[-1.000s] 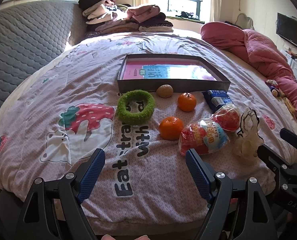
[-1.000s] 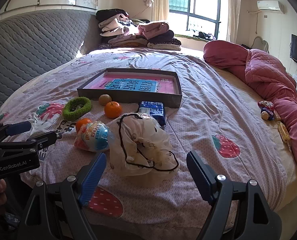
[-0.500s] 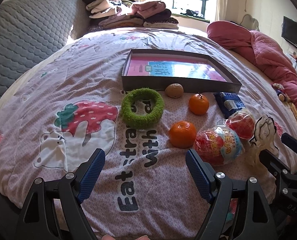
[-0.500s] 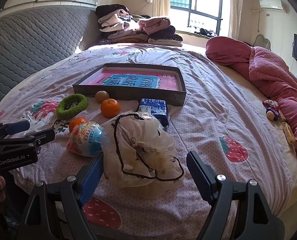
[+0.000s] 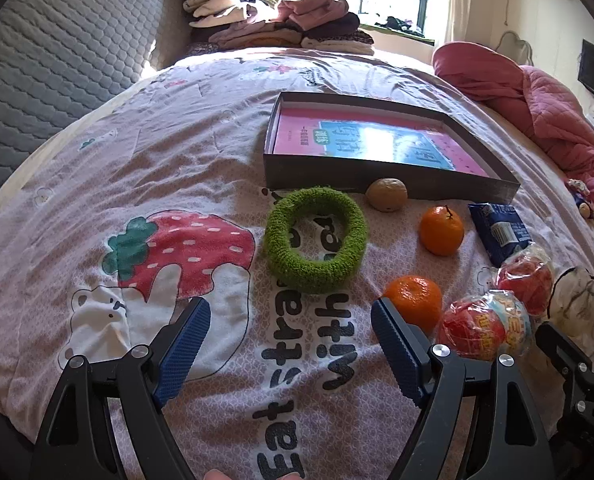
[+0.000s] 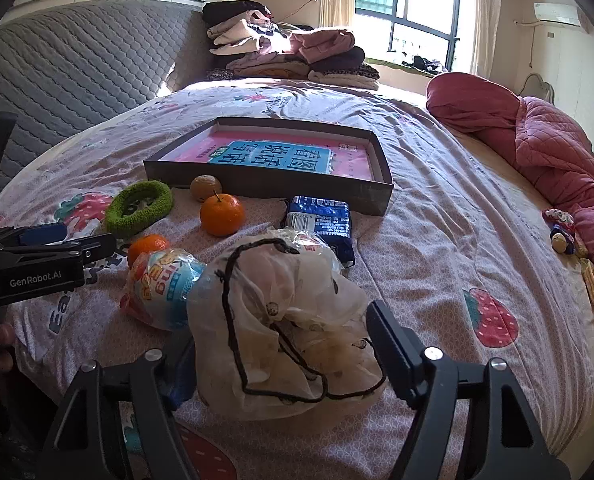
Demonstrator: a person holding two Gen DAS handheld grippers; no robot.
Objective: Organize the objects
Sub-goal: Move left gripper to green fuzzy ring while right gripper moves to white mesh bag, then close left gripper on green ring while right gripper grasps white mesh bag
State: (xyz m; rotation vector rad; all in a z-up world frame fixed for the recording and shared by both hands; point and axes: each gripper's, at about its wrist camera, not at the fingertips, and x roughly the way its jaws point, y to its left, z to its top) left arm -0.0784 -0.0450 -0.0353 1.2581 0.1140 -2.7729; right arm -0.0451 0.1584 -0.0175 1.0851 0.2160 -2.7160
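My left gripper point(image 5: 289, 332) is open and empty above the bedspread, just short of a green fuzzy ring point(image 5: 316, 240) and an orange point(image 5: 413, 300). A second orange point(image 5: 441, 230), a walnut point(image 5: 387, 195) and a blue packet point(image 5: 499, 232) lie before a shallow dark box point(image 5: 337, 176). My right gripper point(image 6: 281, 344) has its jaws closing on either side of a translucent drawstring bag point(image 6: 281, 320); the left pad is partly hidden behind the bag. A red and blue wrapped ball point(image 6: 161, 288) touches the bag's left side.
A book fills the box floor. A red wrapped ball point(image 5: 527, 280) sits beside the bag. My left gripper point(image 6: 85, 238) shows at the right wrist view's left edge. Folded clothes point(image 6: 289, 56) are stacked at the headboard, and a pink quilt point(image 6: 545, 152) is bunched up on the right.
Both grippers have come forward and lower over the bed. The right jaws have narrowed around the drawstring bag. The green ring and the near orange now lie closer to the left fingers.
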